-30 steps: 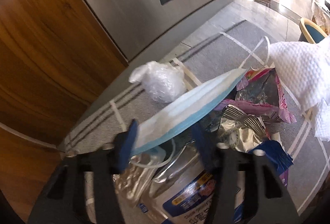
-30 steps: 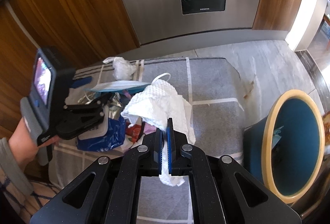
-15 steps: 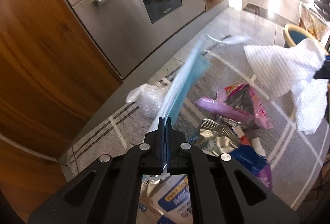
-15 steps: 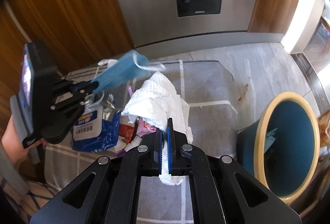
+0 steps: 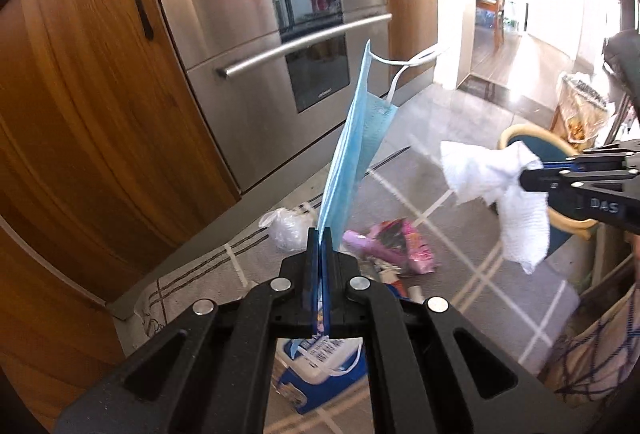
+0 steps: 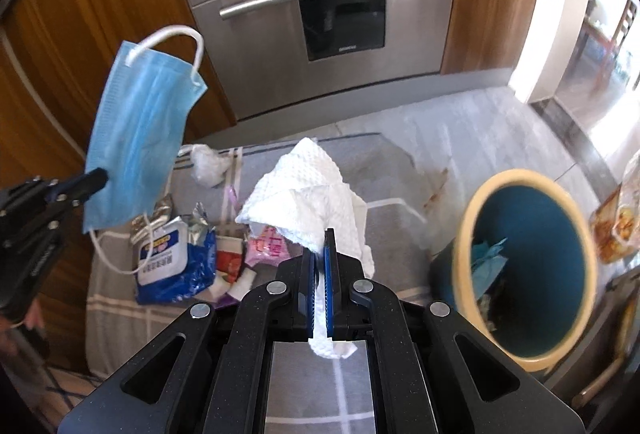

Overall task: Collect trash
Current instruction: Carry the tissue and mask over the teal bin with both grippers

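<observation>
My left gripper [image 5: 320, 234] is shut on a blue face mask [image 5: 352, 150], which stands up from the jaws with its white ear loop at the top. The right wrist view shows the same face mask [image 6: 136, 138] hanging in the air at the left, held by the left gripper [image 6: 100, 176]. My right gripper [image 6: 319, 238] is shut on a crumpled white paper towel [image 6: 308, 186]; that paper towel [image 5: 492, 174] shows at the right of the left wrist view. A teal bin with a yellow rim [image 6: 532, 274] stands to the right, some trash inside.
More trash lies on the grey rug [image 6: 360, 162]: a blue wipes pack [image 6: 172, 258], a pink wrapper [image 5: 400, 246], a clear plastic bag [image 5: 286, 228], foil wrappers [image 6: 160, 214]. A steel oven [image 5: 288, 74] and wooden cabinets [image 5: 80, 114] stand behind. A bag [image 5: 580, 110] sits past the bin.
My left gripper closed on the mask and lifted it off the trash pile, so it now stands upright. The right gripper rose a little with the paper towel.
</observation>
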The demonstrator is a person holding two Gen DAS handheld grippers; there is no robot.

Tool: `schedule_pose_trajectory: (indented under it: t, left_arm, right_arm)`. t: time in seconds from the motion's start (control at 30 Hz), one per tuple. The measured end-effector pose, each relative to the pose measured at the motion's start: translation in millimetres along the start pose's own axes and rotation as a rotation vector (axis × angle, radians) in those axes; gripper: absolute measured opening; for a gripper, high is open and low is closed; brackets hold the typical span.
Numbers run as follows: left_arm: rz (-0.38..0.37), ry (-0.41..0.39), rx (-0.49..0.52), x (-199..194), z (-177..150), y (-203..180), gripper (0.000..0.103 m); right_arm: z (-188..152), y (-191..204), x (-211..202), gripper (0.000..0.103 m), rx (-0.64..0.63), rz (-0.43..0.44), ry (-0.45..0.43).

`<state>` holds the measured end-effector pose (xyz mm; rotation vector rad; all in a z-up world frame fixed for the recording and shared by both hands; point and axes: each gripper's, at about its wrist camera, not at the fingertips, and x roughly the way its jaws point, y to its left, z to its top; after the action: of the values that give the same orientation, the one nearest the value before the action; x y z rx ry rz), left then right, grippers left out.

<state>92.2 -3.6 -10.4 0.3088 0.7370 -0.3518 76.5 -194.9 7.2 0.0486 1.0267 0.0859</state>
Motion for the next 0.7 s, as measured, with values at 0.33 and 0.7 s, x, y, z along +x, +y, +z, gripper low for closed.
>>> schedule_pose_trajectory:
  t: [0.33,0.7]
  left_arm:
    - [-0.109,-0.086,-0.059,-51,6,-29,0.001]
    - [-0.151,-0.095,-0.025,-42,17,-52,0.001]
  right_arm:
    - [-1,-20,-53,0.005,0.04,0.016,-0.109]
    - [0,-38,-68,0.005,0.041,0.035,-0.123]
